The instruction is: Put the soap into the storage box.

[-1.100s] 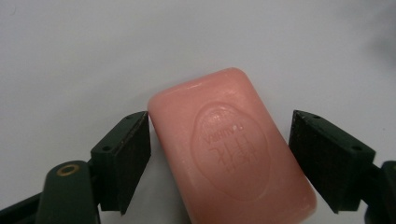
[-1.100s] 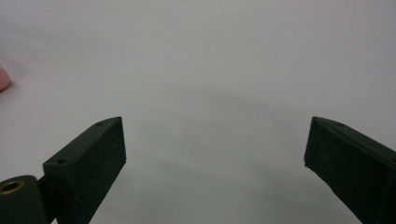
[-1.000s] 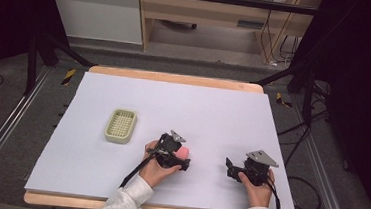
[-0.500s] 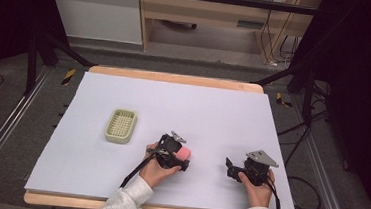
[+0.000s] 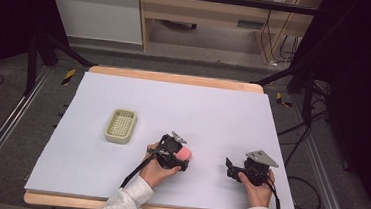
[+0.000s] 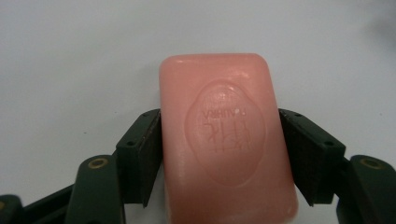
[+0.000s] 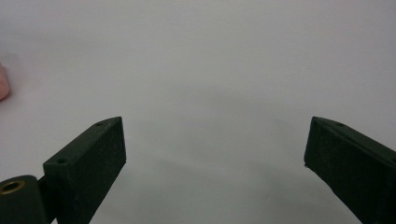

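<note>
A pink bar of soap (image 6: 224,140) with a stamped oval lies on the white tabletop. My left gripper (image 6: 220,158) has just been closing its jaws, and both pads now press on the bar's long sides. In the high view the soap (image 5: 186,154) sits at the front middle of the table, in the left gripper (image 5: 181,158). To its right, my right gripper (image 5: 229,169) rests low on the table, pointing left toward the soap. Its jaws (image 7: 215,154) stand wide apart with nothing between them. A sliver of the soap (image 7: 2,84) shows at that view's left edge.
A pale yellow-green slatted soap dish (image 5: 121,125) sits left of the soap, farther back. The white sheet (image 5: 198,105) covers a wooden table with a bare edge along the front. Black frame legs and cables stand around the table.
The left gripper's jaws have closed in on the pink soap. Neither hand has shifted, and the right gripper looks the same.
</note>
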{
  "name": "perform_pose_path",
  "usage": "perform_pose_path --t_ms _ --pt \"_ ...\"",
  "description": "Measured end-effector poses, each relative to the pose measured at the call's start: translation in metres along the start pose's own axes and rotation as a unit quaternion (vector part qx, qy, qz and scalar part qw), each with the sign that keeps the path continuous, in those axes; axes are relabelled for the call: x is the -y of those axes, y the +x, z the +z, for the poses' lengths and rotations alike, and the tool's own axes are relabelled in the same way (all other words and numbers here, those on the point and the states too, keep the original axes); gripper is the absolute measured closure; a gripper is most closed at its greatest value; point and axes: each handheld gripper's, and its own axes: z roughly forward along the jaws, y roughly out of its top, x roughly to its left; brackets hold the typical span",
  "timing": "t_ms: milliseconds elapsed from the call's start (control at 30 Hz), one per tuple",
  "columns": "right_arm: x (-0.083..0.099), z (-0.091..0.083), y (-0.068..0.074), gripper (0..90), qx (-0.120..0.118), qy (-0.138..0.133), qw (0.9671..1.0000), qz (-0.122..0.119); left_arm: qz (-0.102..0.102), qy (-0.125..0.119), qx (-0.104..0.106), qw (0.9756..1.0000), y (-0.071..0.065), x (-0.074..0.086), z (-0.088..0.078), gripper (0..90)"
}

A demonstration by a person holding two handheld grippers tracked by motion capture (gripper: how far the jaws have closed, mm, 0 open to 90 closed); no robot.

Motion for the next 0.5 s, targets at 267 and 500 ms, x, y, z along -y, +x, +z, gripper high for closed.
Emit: perform_pose_path --t_ms 267,500 --pt "0.0000 0.0002 -0.0001 5.9 0.001 0.000 1.0000 -0.002 0.008 0.007 -0.009 0.9999 -0.0023 -0.0019 0.0011 34.0" --pt "-0.0001 0.0001 0.0001 5.9 0.000 0.001 1.0000 -0.001 0.011 0.011 -0.009 0.9998 -0.0023 -0.0023 0.0010 34.8"
